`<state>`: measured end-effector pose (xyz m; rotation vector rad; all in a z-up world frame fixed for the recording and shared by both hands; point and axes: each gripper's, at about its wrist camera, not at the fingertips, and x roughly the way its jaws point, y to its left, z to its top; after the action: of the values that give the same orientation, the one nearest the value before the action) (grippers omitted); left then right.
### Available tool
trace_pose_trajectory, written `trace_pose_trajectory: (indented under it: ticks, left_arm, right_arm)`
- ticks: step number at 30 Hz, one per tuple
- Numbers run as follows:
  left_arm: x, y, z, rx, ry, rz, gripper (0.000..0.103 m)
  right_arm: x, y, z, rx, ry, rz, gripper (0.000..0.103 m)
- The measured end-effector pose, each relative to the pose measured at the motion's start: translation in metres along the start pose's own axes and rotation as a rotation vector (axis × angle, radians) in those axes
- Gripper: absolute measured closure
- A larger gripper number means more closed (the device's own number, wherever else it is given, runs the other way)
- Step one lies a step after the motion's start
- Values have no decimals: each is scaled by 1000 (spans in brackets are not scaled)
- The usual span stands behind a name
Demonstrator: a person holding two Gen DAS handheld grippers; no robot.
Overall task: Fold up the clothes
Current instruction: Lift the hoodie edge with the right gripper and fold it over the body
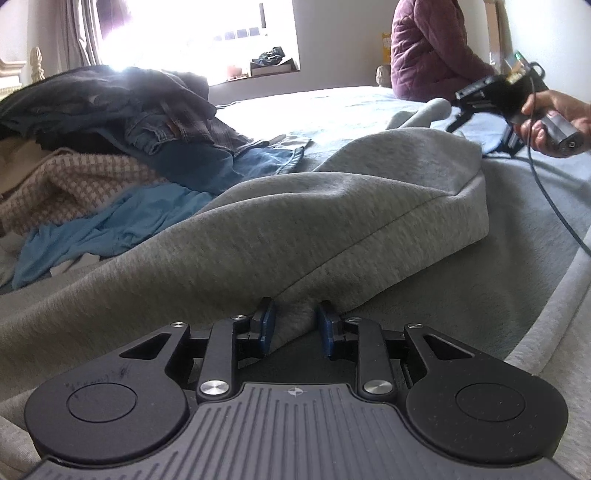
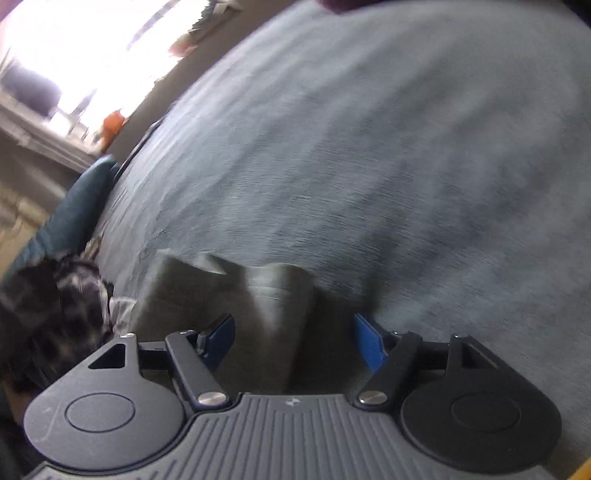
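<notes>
Left wrist view first: our left gripper (image 1: pixel 294 325) sits low on the bed, its blue pads (image 1: pixel 267 325) drawn in on a pinched ridge of the grey sweatshirt (image 1: pixel 295 221), which lies spread over the grey-blue bedcover (image 1: pixel 535 229) and humps up just ahead of us. Beyond it to the left we see a heap of clothes — a light blue garment (image 1: pixel 122 225), a checked knit (image 1: pixel 74 177), jeans (image 1: pixel 207 162) and dark pieces on top. Farther right, a hand (image 1: pixel 554 122) holds our right gripper (image 1: pixel 456 123) above the far end of the sweatshirt, a cable trailing from it. At the back sits a person in a purple quilted jacket (image 1: pixel 432 48), beside a bright window (image 1: pixel 199 33).

From the right wrist, the picture is blurred; our right gripper (image 2: pixel 293 341) stands wide open, a grey fold of cloth (image 2: pixel 240 314) between the pads — whether they touch it we cannot tell.
</notes>
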<state>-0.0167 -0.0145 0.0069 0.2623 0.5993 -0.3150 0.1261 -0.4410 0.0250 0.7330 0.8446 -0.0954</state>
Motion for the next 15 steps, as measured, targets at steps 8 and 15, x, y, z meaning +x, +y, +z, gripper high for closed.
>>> trace_pose_trajectory:
  ticks: [8,15]
  left_arm:
    - [0,-11,0,69,-7,51,78]
    - [-12,-15,-2,160,-29,72,69]
  right_arm:
    - [-2,39,-7,-41,14,20,93]
    - [-157,62,11,-93,-242,164,94]
